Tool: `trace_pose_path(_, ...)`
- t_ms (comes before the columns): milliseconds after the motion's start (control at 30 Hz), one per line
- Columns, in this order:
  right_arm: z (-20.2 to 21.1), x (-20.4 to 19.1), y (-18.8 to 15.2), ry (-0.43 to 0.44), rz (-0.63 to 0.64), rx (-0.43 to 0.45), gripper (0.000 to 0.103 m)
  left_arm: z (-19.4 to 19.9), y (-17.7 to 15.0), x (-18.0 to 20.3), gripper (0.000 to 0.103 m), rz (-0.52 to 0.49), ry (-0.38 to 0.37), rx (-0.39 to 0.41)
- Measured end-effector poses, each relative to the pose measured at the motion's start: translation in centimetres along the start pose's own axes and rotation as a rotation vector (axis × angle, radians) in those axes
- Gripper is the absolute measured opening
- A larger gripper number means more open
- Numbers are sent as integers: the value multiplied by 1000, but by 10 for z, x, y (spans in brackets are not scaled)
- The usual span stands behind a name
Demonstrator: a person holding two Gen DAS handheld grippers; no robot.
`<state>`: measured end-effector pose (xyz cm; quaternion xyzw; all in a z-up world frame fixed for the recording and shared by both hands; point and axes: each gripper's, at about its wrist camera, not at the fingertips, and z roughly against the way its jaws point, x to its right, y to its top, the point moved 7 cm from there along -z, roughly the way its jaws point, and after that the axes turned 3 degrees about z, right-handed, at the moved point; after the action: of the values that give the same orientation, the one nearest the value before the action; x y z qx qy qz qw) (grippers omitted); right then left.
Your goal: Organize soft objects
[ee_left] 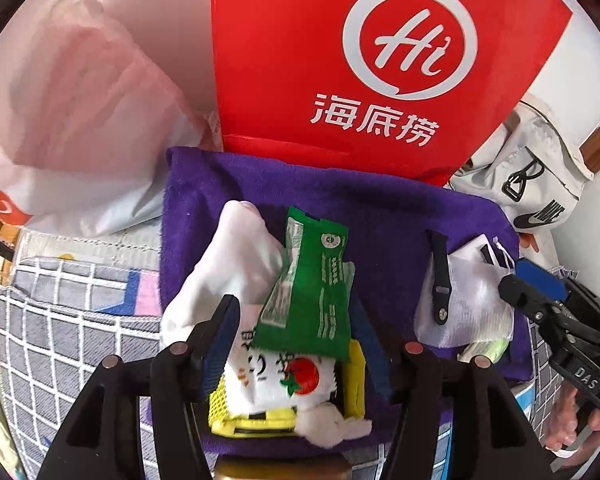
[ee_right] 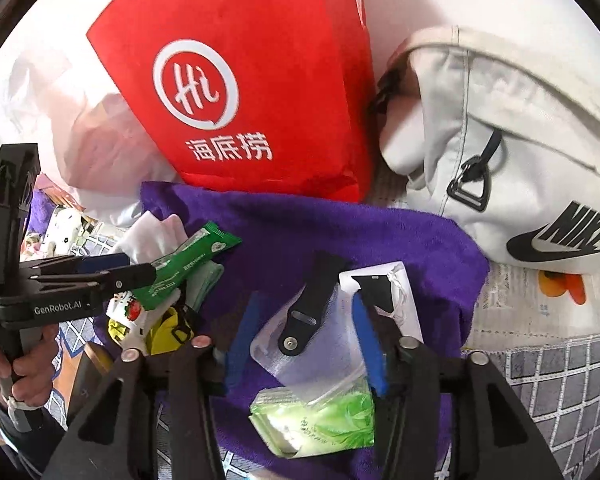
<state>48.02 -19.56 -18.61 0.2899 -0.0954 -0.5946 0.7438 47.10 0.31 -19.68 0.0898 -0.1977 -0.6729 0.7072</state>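
purple towel (ee_left: 380, 216) under open grippers

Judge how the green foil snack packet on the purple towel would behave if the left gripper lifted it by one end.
The green foil snack packet looks thin and creased, so it would probably sag. Its glossy film may slip between the left gripper fingers. It leans on a white sock, so lifting may disturb that.

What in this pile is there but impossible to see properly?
- Yellow mesh pouch: left wrist view, mostly buried under the white tomato-print packet and green foil sachet.
- Pale green tissue pack: right wrist view, its top covered by a clear plastic bag; print too small to read.
- Pink contents of the translucent white bag: left wrist view, blurred.
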Motion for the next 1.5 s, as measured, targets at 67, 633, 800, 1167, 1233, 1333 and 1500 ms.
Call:
trace_pose_path(67, 8, -5, 1, -3, 5, 11, 61, 11, -1, -1, 61, 0, 13, 20)
trace_pose_path(633, 107, -41, -42, -85, 2, 75, 76, 125, -65, 6, 78, -32, 21, 141)
trace_pose_path(800, 150, -52, -68, -153, 12, 131, 97, 161, -98, 15, 84, -58, 24, 189)
trace_pose_path(1167, 214, -73, -141, -184, -8, 165, 102, 227, -177, 34, 96, -74, 71, 302)
trace_pose_path(1233, 224, -77, -154, -181, -11, 170, 102, 238, -193, 36, 96, -69, 80, 325)
trace_pose_path(1333, 239, -84, -174, -181, -9, 186, 102, 252, -213, 39, 96, -66, 78, 354)
trace_pose_path(1500, 266, -95, -205, -193, -6, 219, 102, 272, -248, 43, 96, -83, 87, 383)
